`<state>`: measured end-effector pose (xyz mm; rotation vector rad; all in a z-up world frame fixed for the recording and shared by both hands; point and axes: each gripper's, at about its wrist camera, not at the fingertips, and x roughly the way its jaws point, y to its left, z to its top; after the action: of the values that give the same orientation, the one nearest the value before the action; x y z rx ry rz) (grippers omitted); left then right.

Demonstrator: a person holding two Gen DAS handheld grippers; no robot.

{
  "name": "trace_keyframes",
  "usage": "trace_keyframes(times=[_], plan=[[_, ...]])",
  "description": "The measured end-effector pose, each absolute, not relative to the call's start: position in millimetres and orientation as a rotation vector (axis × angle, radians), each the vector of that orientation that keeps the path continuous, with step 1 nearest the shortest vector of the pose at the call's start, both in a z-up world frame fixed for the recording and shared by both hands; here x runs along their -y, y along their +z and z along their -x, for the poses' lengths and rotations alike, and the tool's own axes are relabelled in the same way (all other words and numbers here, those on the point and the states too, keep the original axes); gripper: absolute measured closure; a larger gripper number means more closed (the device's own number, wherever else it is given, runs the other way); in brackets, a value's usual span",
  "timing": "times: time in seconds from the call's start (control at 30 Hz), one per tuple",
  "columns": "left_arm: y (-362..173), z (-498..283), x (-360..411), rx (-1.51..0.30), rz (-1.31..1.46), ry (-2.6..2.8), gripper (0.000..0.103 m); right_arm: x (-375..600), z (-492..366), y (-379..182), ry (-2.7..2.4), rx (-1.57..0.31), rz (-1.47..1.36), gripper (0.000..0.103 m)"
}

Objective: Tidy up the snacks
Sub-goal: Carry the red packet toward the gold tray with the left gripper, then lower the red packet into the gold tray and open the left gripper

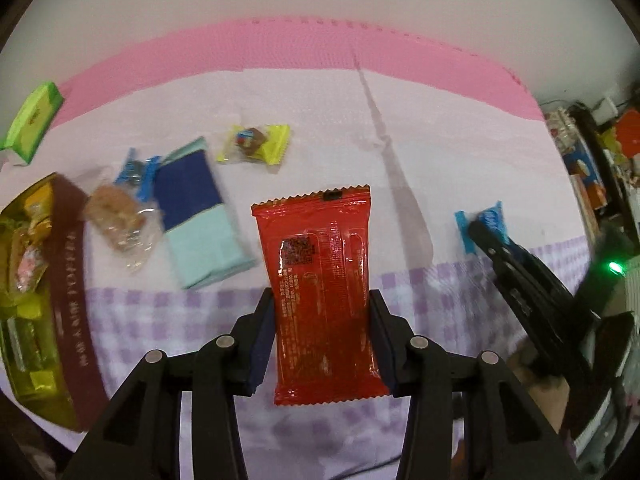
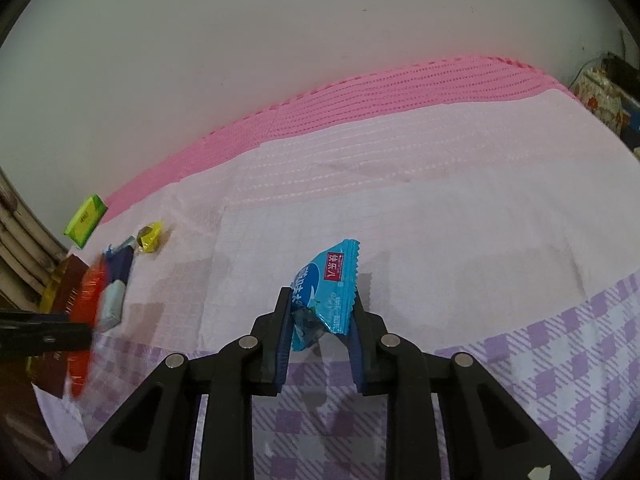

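**Left wrist view: red packet clamped; right clamps a blue one**

Left wrist view: left gripper [image 1: 320, 300] pinches a red snack packet [image 1: 320, 292] by its long edges, packet upright between the pads, clear of the cloth. Ahead-left of the jaws: teal-and-navy packet [image 1: 200, 208], clear-wrapped biscuit [image 1: 116, 216], small blue wrapper [image 1: 138, 172], yellow candy [image 1: 256, 144]; far left, green box [image 1: 34, 120]. Hard left, brown snack tin [image 1: 70, 280] holding wrapped sweets, cut off by the frame. Right of the jaws, the right gripper [image 1: 486, 228] sits on a blue candy wrapper [image 1: 486, 220].

Right wrist view only: right gripper [image 2: 320, 304] squeezed onto that blue candy wrapper [image 2: 324, 288], print readable, lower end crumpled between the pads. Left gripper's arm enters at far left, red packet [image 2: 86, 320] motion-blurred. Tin mostly hidden behind it.

Checked tablecloth [image 2: 560, 360] under both.
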<state>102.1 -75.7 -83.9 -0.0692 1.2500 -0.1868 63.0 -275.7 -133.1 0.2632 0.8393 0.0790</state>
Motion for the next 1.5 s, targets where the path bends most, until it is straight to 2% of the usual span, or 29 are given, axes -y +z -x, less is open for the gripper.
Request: trace_keyframes(times=[0.57,1.1,1.5], plan=[[-56,-67,-45,-1.091,0.058,-0.026,0.058,265,-65,-132,0.027,-0.854,-0.171,0.081],[-69,-58,-119,-1.066,0.066,0.087,0.058,257,-65,-131,-0.007,-0.864,-0.108,0.081],[-102,-65,-159,-1.104,0.063,0.167,0.058,253,-65,-131,-0.017,-0.867,-0.09,0.08]])
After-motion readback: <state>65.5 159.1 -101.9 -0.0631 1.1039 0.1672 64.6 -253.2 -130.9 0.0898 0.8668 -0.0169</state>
